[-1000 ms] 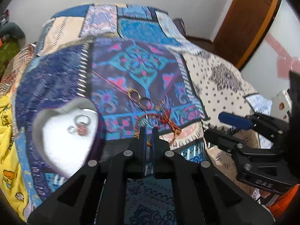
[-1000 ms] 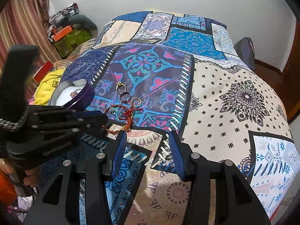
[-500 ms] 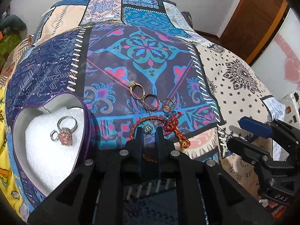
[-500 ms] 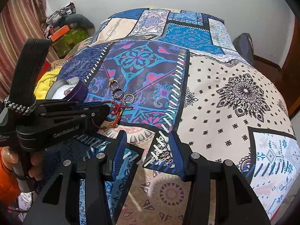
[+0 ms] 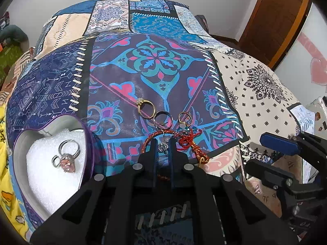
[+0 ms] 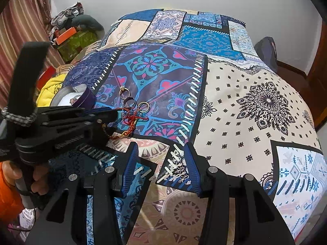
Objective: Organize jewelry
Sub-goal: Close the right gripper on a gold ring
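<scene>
Three rings lie in a row on the patterned bedspread: a gold ring (image 5: 146, 108), a dark ring (image 5: 162, 118) and a smaller gold ring (image 5: 185, 118). A red-orange braided cord bracelet (image 5: 189, 143) lies just in front of them, also in the right wrist view (image 6: 130, 122). My left gripper (image 5: 163, 143) sits at the bracelet, its jaws slightly apart around a small silver charm (image 5: 162, 147). A purple heart-shaped box (image 5: 51, 163) at the left holds a silver ring with a pink stone (image 5: 66, 159). My right gripper (image 6: 161, 169) is open and empty.
The bedspread (image 6: 245, 102) covers the whole bed. A yellow cloth (image 6: 49, 89) and boxes (image 6: 67, 38) lie beside the bed at the left. A wooden door (image 5: 276, 20) stands at the right. The right gripper also shows in the left wrist view (image 5: 286, 163).
My left gripper has dropped closer to the bracelet and its jaws have parted slightly around the silver charm. The right gripper has stayed open and barely moved.
</scene>
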A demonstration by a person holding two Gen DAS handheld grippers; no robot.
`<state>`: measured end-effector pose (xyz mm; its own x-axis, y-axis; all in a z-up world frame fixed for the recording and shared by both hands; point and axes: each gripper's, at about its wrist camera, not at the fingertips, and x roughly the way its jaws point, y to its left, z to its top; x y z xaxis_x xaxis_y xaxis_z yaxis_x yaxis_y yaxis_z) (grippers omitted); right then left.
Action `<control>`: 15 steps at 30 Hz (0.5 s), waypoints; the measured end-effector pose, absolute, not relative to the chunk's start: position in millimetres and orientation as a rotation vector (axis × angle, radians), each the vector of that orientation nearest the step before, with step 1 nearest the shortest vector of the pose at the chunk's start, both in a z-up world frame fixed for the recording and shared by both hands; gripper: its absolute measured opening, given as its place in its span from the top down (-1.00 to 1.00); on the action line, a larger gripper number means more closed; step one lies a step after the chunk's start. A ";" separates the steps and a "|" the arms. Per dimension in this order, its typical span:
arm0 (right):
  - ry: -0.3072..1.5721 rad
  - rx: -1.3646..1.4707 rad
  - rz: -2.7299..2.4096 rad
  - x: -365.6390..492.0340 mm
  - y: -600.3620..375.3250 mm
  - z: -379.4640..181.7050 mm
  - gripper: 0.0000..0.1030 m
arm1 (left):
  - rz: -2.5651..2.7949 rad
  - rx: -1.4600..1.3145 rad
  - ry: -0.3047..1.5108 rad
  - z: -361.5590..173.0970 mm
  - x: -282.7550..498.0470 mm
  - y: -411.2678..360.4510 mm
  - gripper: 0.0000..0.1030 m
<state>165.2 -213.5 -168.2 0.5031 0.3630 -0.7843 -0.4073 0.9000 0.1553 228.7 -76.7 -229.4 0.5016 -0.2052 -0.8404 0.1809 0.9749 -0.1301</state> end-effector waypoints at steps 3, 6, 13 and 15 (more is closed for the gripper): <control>0.933 -0.055 0.469 167.5 -210.6 -167.0 0.17 | -0.227 -0.057 1.001 -222.6 222.7 -68.1 0.85; 0.925 -0.061 0.477 171.7 -203.8 -164.2 0.17 | -0.227 -0.089 0.952 -206.1 214.3 -56.2 0.85; 0.883 -0.091 0.527 190.1 -171.2 -152.3 0.17 | -0.201 -0.108 0.860 -170.0 204.6 -28.7 0.85; 0.886 -0.101 0.549 197.7 -160.5 -152.4 0.17 | -0.193 -0.124 0.838 -161.7 204.4 -18.0 0.85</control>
